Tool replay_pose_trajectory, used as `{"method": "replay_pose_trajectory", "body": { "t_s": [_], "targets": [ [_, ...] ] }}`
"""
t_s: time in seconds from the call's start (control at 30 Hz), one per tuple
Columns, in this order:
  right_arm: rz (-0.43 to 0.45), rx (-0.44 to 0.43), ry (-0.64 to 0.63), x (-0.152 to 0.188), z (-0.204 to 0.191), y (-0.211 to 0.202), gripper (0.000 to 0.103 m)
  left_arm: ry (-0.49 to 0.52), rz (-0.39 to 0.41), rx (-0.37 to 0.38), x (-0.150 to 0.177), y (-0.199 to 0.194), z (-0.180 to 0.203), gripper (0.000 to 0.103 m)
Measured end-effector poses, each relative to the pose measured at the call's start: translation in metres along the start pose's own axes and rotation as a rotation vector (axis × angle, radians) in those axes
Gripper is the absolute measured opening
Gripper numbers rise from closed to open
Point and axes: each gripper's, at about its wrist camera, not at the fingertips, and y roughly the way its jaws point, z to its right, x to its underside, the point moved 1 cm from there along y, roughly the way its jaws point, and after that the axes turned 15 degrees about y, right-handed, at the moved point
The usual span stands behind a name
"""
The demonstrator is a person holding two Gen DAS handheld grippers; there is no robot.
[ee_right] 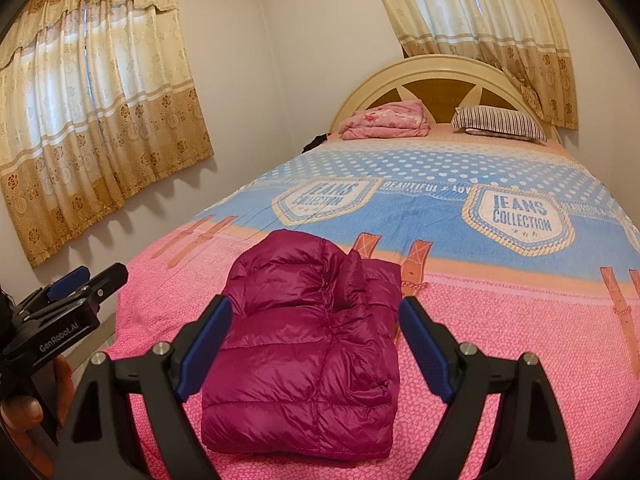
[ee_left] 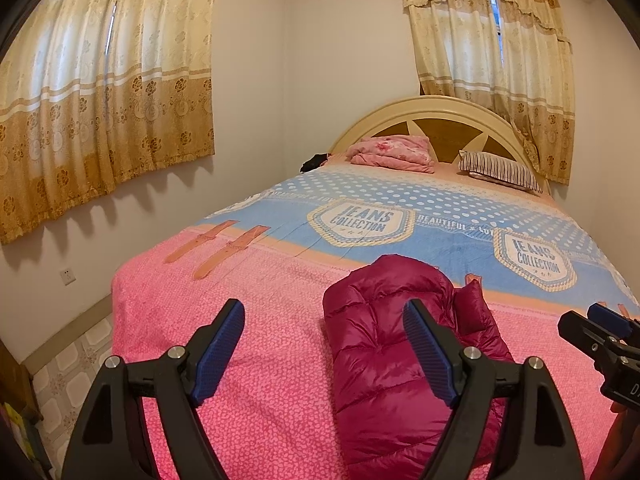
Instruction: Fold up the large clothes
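- Shiny magenta quilted puffer jacket (ee_right: 304, 344)
- Pink speckled bedspread (ee_right: 500, 360) with a blue polka-dot band
- Gold floral curtains (ee_right: 100, 120)
- Black-and-white striped pillow (ee_right: 500, 122)

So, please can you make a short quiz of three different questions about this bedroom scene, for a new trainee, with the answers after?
1. True or false: the magenta puffer jacket lies folded on the bed.
2. Multiple choice: what lies beside the striped pillow at the headboard? A) a folded pink blanket B) a laptop C) a pair of shoes
3. Fill in: the jaws of the left gripper and the right gripper are both ____.

Key: 1 true. 2 A, the folded pink blanket. 3 open, holding nothing.
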Motion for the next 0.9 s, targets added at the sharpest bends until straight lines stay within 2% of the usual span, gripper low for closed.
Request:
{"method": "replay_pose_trajectory", "body": {
  "t_s": [0.37, 0.9],
  "targets": [
    [0.018, -0.007, -0.007, -0.0011, -0.0014, -0.0029, 0.087, 0.013, 0.019, -0.006, -0.0023, -0.0035, 0.0029, 0.087],
    [0.012, -0.007, -0.009, -0.0007, -0.0025, -0.0028, 0.088, 0.024, -0.004, -0.021, -0.0018, 0.004, 0.0031, 0.088]
  ]
}}
